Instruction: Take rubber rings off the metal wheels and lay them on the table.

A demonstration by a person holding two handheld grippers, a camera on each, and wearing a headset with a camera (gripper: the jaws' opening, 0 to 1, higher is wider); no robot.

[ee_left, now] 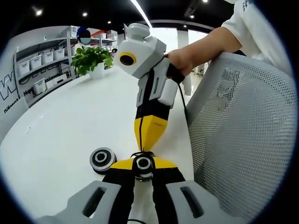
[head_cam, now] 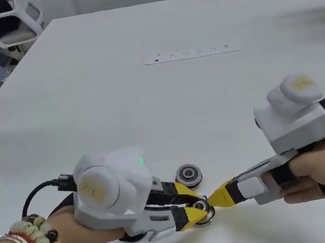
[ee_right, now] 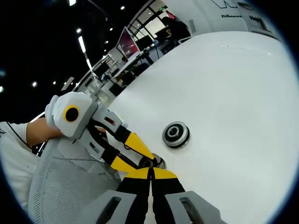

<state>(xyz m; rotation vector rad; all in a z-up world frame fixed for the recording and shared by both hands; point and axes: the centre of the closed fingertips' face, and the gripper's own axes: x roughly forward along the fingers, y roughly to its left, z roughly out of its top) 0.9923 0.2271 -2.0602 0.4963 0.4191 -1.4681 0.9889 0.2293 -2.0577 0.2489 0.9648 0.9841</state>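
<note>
Left gripper (head_cam: 193, 205): yellow fingers (ee_left: 121, 164) are clamping a small round metal wheel (ee_left: 144, 165) from both sides, its black rubber ring being on the rim. It is sitting near the front edge of the white tabletop (head_cam: 166, 108).
Right gripper (head_cam: 218, 197): it is pointing in from the opposite side, with fingers (ee_right: 138, 173) pressing together and tips touching that wheel's rim. Can't tell if any rubber is pinched between them.
Second wheel (head_cam: 188, 174): same kind, dark ring on, lying flat on the tabletop just beside the clamped one, nothing touching it.
Green potted plant (ee_left: 91, 58): standing at the far tabletop end.
</note>
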